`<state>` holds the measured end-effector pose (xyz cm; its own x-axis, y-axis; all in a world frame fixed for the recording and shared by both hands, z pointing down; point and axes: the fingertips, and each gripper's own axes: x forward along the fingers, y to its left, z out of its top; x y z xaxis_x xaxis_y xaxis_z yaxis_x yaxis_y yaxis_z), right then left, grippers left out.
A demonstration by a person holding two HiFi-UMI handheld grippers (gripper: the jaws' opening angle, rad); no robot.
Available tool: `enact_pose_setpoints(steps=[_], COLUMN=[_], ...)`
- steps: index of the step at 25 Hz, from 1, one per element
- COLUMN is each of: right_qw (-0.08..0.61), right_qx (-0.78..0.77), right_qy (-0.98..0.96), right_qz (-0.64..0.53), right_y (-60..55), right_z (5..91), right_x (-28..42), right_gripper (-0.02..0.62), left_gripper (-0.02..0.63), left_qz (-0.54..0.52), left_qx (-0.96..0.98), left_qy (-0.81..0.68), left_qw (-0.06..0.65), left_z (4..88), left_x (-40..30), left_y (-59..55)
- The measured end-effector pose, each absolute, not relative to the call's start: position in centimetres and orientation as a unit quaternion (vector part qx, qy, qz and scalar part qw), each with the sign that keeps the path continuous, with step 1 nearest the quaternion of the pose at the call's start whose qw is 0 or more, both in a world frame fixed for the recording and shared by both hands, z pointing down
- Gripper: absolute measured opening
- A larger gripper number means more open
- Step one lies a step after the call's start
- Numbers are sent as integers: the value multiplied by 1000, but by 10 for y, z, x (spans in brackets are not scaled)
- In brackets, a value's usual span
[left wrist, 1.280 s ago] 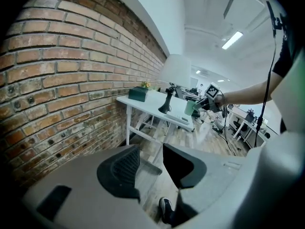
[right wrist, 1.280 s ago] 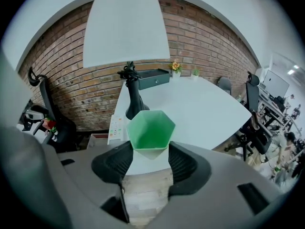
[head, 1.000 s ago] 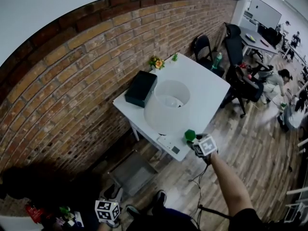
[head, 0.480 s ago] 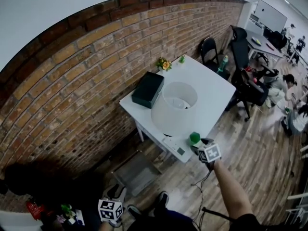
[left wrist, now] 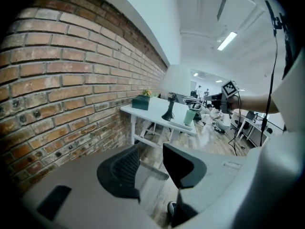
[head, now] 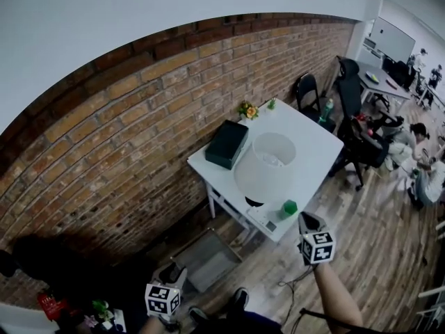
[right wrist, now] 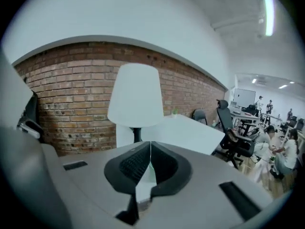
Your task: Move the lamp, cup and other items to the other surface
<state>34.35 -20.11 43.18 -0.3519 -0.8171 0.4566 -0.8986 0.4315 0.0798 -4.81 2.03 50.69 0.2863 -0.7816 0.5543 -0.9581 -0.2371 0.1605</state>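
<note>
Right gripper (right wrist: 150, 147) jaws just snapped shut, empty (cup (head: 289, 207) sits near table (head: 314, 139) edge, by lamp (head: 268, 167)). Left gripper (left wrist: 150, 150) jaws apart, nothing between.

light: bright, from ceiling strips (left wrist: 227, 40) high above the jaws | edges: fisheye bend, black vignette | focus: soft close around the jaws, sharper beyond

The grey-shelled left claw (left wrist: 151, 156) and right claw (right wrist: 150, 149) are bearing black ribbed pads (right wrist: 135, 163) and white cubes (head: 318, 247) with black square markers; the person is wearing dark shoes (head: 238, 299).
</note>
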Motion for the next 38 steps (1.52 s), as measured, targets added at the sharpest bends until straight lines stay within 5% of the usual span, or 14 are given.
enact_pose_setpoints(steps=[18,27,38], right_qw=[53,11,1], right_qx=[409,418,402], right_qy=[-911,-907,-914], right_qz=[-8,-52,-61], right_y=[-111,-111,-99], right_z=[276,226,222], right_x=[135,100,81], right_gripper=[5,5,5], left_gripper=[150,150,149], left_qz=[96,51,33], left_qx=[797,791,776], left_qy=[-586,-609,-630], left_qw=[110,14,-1], left_z=[360,254,227], left_x=[-90,-109,-122], left_y=[-15,-19,-12])
